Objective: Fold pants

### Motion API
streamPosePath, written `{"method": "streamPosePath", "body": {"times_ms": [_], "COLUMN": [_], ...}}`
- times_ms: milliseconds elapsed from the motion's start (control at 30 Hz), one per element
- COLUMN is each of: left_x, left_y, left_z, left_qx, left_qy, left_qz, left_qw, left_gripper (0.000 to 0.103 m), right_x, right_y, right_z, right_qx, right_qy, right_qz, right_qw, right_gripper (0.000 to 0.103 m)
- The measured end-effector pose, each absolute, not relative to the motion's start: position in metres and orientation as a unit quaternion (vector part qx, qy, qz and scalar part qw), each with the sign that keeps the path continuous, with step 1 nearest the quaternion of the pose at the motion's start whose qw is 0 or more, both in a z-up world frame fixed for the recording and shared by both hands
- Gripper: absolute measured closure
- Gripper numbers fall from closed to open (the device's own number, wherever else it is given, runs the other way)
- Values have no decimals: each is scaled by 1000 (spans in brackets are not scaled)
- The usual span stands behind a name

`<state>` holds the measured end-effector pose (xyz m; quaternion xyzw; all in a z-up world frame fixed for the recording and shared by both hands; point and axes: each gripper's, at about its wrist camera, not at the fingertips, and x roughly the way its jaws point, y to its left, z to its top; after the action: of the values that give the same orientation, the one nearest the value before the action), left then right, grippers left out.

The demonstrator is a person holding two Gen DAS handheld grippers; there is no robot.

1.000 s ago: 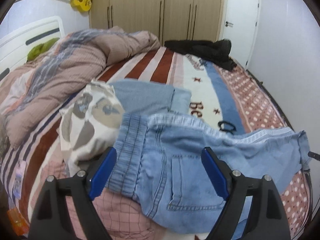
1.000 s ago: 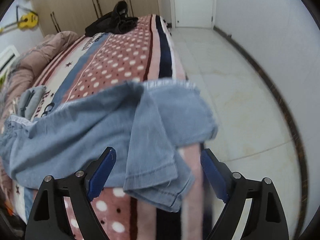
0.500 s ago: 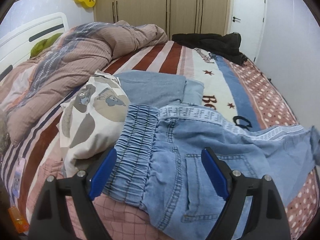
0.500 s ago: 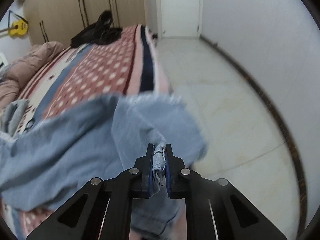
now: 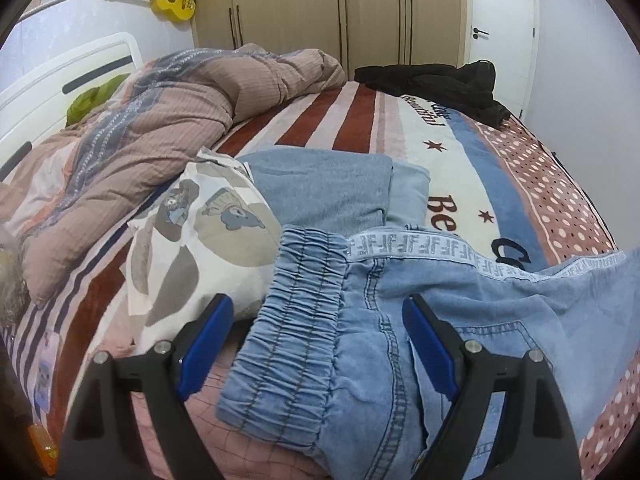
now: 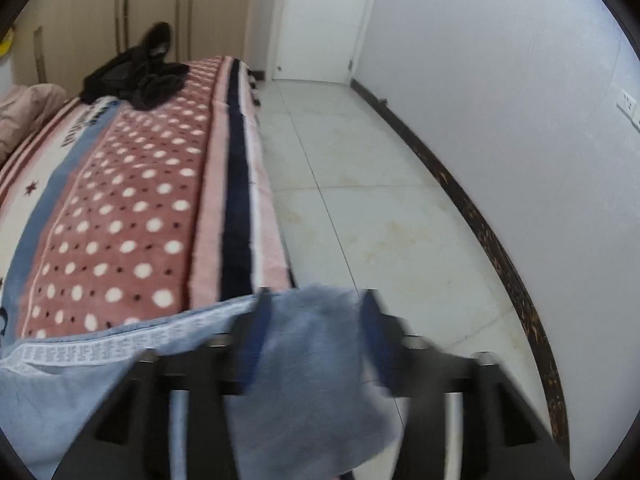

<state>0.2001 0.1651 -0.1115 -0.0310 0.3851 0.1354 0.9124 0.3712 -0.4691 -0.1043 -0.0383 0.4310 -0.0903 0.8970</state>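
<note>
Light blue denim pants (image 5: 420, 320) lie across the bed, elastic waistband (image 5: 288, 328) toward my left gripper (image 5: 316, 340), legs running off to the right. My left gripper is open and hovers over the waistband without holding it. In the right wrist view my right gripper (image 6: 316, 328) is blurred, its jaws part-way open, with the pants' leg end (image 6: 312, 380) lying loose between and over the fingers at the bed's right edge. The white logo side stripe (image 6: 100, 354) shows along the leg.
A patterned white pillow (image 5: 192, 240) and a folded blue-grey garment (image 5: 320, 188) lie just beyond the waistband. A crumpled pink duvet (image 5: 160, 120) fills the left. Black clothes (image 5: 432, 80) lie at the far end. Tiled floor (image 6: 380, 200) borders the bed's right edge.
My right gripper, shut on the leg end half a second ago, has opened and the leg has been pulled out straighter to the right. My left gripper stayed open, moving slightly closer.
</note>
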Motion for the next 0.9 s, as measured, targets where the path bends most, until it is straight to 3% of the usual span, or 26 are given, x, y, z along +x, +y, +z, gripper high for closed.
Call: {"method": "streamPosePath", "body": {"times_ms": [133, 300, 633, 733, 767, 800, 833, 900], "left_x": [202, 220, 272, 269, 267, 265, 264, 259], "left_y": [167, 165, 185, 190, 191, 191, 191, 191], "left_z": [-109, -104, -121, -129, -132, -133, -135, -136], "left_qx": [-33, -38, -49, -59, -59, -60, -63, -76], "left_qy": [390, 389, 434, 437, 439, 440, 442, 444], "left_qz": [128, 124, 102, 93, 93, 93, 93, 84], "left_qw": [911, 912, 894, 893, 892, 891, 890, 889], "left_gripper": [15, 15, 15, 15, 15, 15, 15, 15], "right_x": [343, 311, 307, 311, 310, 307, 303, 297], "right_y": [-422, -331, -189, -179, -179, -179, -179, -181], "right_z": [-89, -80, -145, -161, -163, -165, -166, -167], "right_qx": [-55, -91, -253, -252, -251, -256, -266, -271], "right_qy": [408, 415, 415, 443, 452, 456, 455, 449], "right_qz": [-2, 180, 309, 337, 343, 343, 338, 334], "right_qw": [911, 887, 818, 791, 784, 781, 780, 783], "right_gripper": [50, 33, 31, 46, 59, 82, 95, 100]}}
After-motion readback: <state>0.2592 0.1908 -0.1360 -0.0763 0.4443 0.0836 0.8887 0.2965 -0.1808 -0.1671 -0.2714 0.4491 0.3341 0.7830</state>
